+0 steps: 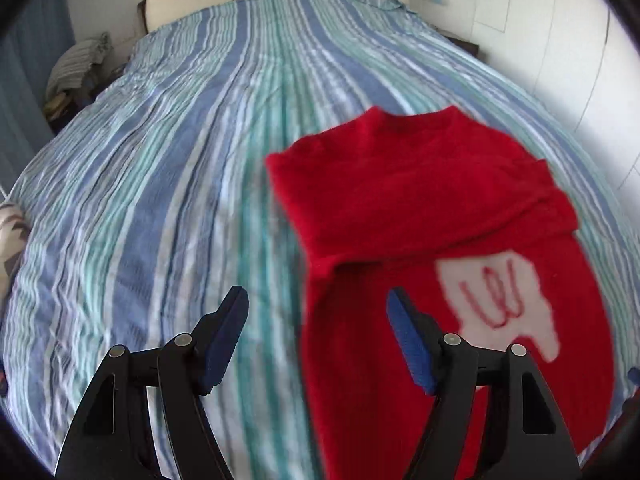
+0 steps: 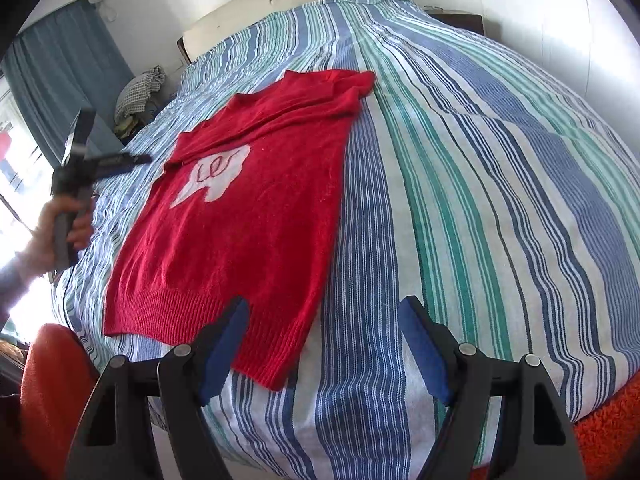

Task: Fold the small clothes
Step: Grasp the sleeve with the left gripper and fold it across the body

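Left wrist view is motion-blurred: the red sweater [image 1: 440,240] shows soft edges, and the red scribble on its white patch [image 1: 500,300] cannot be read. Its lower part runs out of frame behind the right-hand finger [image 1: 412,344], so the hem is not visible there. Right wrist view is sharper and shows the whole garment [image 2: 248,216] lying flat on the striped bedspread [image 2: 480,200], ribbed hem toward the camera, sleeves folded in across the chest near the collar end. The near hem corner is partly covered by one blue pad [image 2: 224,352]. Left gripper [image 1: 316,344]: jaws spread wide, nothing between them, held above the bedspread [image 1: 160,200] just beside the sweater's edge. In the right wrist view this same tool [image 2: 100,164] appears at the far left, held level over the bed by a hand [image 2: 68,228] wrapped around its grip; backlight from the window washes out the wrist. Right gripper [image 2: 324,348]: jaws likewise spread and empty, poised over the bed's near edge at the hem corner; contact with the cloth cannot be judged.
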Demonstrator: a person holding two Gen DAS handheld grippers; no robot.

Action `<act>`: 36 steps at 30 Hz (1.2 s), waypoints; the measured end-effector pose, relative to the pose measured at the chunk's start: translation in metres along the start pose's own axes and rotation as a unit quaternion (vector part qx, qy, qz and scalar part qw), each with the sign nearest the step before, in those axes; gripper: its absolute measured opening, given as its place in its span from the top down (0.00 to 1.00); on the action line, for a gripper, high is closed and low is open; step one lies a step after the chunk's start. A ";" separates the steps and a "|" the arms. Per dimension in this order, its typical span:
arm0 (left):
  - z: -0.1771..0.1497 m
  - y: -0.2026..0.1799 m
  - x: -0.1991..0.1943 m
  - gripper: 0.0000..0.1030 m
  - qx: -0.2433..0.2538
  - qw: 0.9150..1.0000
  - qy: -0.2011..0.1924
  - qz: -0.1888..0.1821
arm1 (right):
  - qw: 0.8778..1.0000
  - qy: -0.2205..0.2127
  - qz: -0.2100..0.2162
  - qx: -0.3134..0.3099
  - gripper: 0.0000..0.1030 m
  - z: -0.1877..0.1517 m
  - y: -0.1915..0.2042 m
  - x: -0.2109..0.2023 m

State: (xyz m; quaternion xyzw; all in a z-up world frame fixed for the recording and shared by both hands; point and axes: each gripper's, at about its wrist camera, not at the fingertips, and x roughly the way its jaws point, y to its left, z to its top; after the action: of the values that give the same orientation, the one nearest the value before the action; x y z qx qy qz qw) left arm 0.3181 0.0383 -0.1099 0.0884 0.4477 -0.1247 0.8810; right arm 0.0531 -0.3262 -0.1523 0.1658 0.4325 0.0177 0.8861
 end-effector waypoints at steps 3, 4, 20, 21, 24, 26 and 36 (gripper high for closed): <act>-0.012 -0.001 0.004 0.29 0.038 0.999 -0.006 -0.001 | 1.000 0.005 -0.004 -0.001 0.26 -0.001 0.001 0.004; -0.013 -0.008 0.008 0.29 0.055 0.998 -0.010 0.003 | 1.000 0.007 -0.006 -0.002 0.26 -0.001 0.001 0.005; -0.017 -0.009 0.069 0.95 0.013 0.997 -0.032 0.065 | 1.000 0.021 -0.015 -0.009 0.26 0.000 0.002 0.013; -0.017 -0.008 0.070 0.93 0.010 0.998 -0.031 0.063 | 1.000 0.022 -0.014 -0.009 0.26 -0.001 0.002 0.014; -0.020 -0.002 0.068 0.87 -0.001 0.998 -0.025 0.053 | 1.000 0.017 -0.013 -0.009 0.26 0.000 0.001 0.012; -0.025 0.001 0.062 0.83 -0.006 0.999 -0.019 0.045 | 1.000 0.017 -0.011 -0.007 0.26 0.000 0.000 0.011; 0.006 0.009 -0.006 0.54 -0.041 0.996 -0.076 -0.018 | 1.000 0.024 -0.006 -0.007 0.26 0.000 0.000 0.017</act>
State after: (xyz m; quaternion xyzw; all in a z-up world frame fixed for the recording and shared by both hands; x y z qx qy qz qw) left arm 0.3218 0.0460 -0.1014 0.0343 0.3855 -0.1286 0.9131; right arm 0.0633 -0.3230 -0.1649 0.1570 0.4544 0.0196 0.8767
